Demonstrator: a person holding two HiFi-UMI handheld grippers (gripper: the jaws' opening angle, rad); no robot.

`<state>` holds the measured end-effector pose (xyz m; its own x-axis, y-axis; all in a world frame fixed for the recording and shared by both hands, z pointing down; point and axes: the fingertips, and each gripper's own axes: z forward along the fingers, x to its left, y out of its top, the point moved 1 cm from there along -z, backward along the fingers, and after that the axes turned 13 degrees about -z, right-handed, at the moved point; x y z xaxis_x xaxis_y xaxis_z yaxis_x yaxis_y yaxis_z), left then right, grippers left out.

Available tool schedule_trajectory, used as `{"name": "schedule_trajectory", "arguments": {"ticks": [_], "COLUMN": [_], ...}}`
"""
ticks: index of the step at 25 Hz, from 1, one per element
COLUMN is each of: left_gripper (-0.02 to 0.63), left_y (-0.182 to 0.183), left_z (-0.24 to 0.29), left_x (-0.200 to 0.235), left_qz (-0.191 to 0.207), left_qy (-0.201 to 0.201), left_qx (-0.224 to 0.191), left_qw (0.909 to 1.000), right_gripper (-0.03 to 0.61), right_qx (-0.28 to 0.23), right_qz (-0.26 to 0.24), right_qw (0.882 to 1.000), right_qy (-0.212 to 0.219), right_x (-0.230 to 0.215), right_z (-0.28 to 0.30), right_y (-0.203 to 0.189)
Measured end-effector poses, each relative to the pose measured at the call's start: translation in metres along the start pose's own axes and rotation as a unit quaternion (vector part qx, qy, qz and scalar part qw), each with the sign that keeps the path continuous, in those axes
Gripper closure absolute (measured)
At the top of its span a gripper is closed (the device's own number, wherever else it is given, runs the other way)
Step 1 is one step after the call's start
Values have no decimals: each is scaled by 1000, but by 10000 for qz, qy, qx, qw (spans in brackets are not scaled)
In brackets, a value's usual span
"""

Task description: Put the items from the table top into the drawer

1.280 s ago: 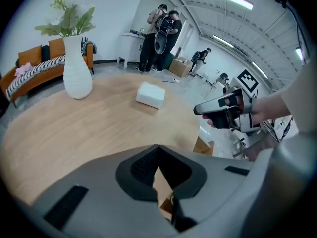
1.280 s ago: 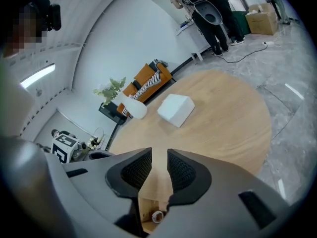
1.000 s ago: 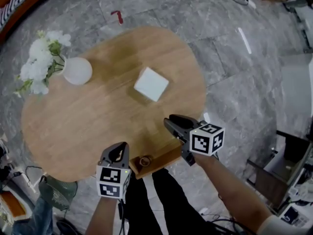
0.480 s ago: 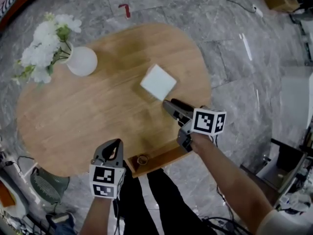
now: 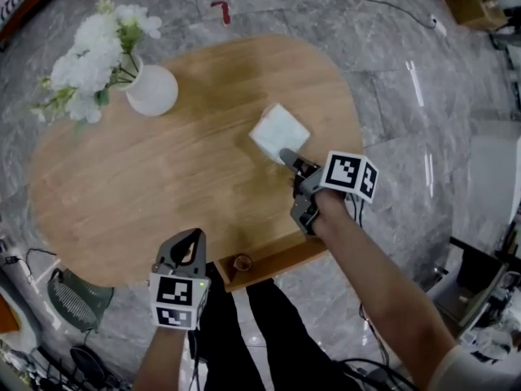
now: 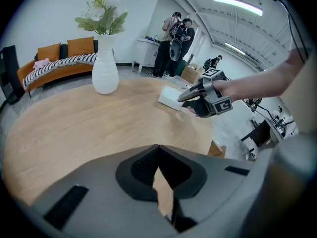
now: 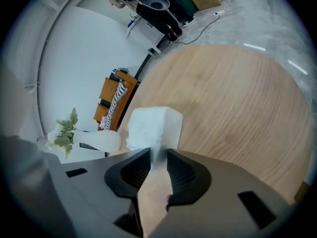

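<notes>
Right gripper (image 5: 286,158) jaws, just closing, pinch one corner of white block (image 5: 277,130) at 1 o'clock on table (image 5: 163,190). Left gripper (image 5: 187,239) closed, empty. Risk: corner hold may let block swing or slip during lift.

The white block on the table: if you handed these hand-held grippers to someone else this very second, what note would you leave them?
Right hand-held gripper: its jaws have just been closing and seem to pinch the near corner of the white block, which lies on the table.
Left hand-held gripper: shut, empty, at the table's near edge beside the drawer.
Done: nothing yet; the block is not lifted.
Left: check the grip, lift the block and put it in the drawer. How far the drawer is open cannot be seen. The vase of flowers stands at the table's far side.
</notes>
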<state>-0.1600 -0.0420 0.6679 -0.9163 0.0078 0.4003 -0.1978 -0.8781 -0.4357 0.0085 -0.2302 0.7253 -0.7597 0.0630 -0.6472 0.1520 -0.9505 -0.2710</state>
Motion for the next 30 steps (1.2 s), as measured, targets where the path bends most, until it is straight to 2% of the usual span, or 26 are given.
{"name": "schedule_trajectory", "arguments": {"ticks": [3, 7, 13, 23, 30], "left_gripper": [614, 614, 612, 614, 614], "left_y": [-4, -7, -8, -22, -39], "left_z": [-1, -3, -3, 3, 2], "left_x": [4, 1, -5, -22, -43], "left_qz": [-18, 1, 87, 379, 643], "left_qy": [16, -14, -99, -253, -428], "left_qx": [4, 14, 38, 94, 189], "left_qw": [10000, 10000, 9999, 9989, 9968], "right_gripper": [499, 508, 506, 506, 506], "right_qx": [-170, -326, -260, -73, 134], "right_qz": [-326, -417, -447, -475, -718], "right_qw": [9993, 9985, 9985, 9987, 9969], "right_qy": [-34, 119, 152, 139, 287], "right_x": [9, 14, 9, -20, -29], "right_z": [0, -7, -24, -72, -103], "right_y": [7, 9, -5, -59, -104]}}
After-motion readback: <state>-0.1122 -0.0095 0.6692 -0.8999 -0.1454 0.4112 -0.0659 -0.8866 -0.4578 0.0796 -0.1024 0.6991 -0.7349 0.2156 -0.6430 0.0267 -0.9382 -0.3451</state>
